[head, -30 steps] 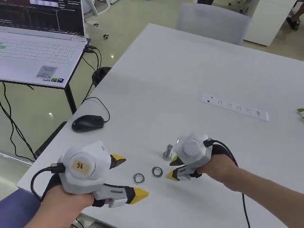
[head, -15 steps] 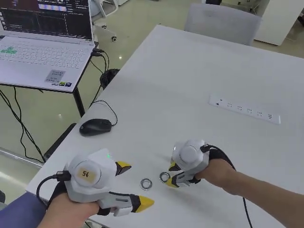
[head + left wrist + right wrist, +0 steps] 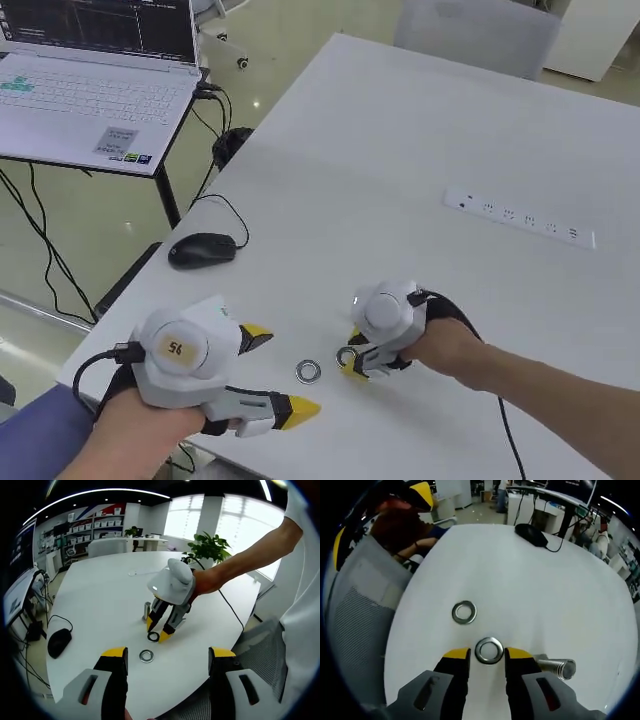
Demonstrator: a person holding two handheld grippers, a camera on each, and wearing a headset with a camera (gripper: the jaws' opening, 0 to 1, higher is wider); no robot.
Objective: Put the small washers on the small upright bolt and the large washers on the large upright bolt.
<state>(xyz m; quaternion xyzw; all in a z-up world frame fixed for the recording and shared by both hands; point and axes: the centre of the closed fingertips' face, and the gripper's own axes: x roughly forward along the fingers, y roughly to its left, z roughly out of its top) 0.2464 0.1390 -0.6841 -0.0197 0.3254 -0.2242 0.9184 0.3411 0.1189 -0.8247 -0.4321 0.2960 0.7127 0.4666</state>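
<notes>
A black mouse (image 3: 203, 249) is lying near the edge of the white table (image 3: 420, 150), well apart from the work, with a power strip (image 3: 520, 220) farther back and a laptop (image 3: 100, 70) on a stand beside it. The right gripper (image 3: 350, 356) is straddling one flat silver washer (image 3: 489, 650) with narrowly parted jaws, just beside the upright bolt (image 3: 146, 611), while a second washer (image 3: 309, 372) is lying nearby before the left gripper (image 3: 277, 372), whose jaws are gaping wide. A yellow sticker (image 3: 178, 349) on the left gripper is showing what looks like 56.

Silver on white
Your two shiny silver metal ring washers (image 3: 464, 612) lie on a plain white tabletop (image 3: 545, 590).
</notes>
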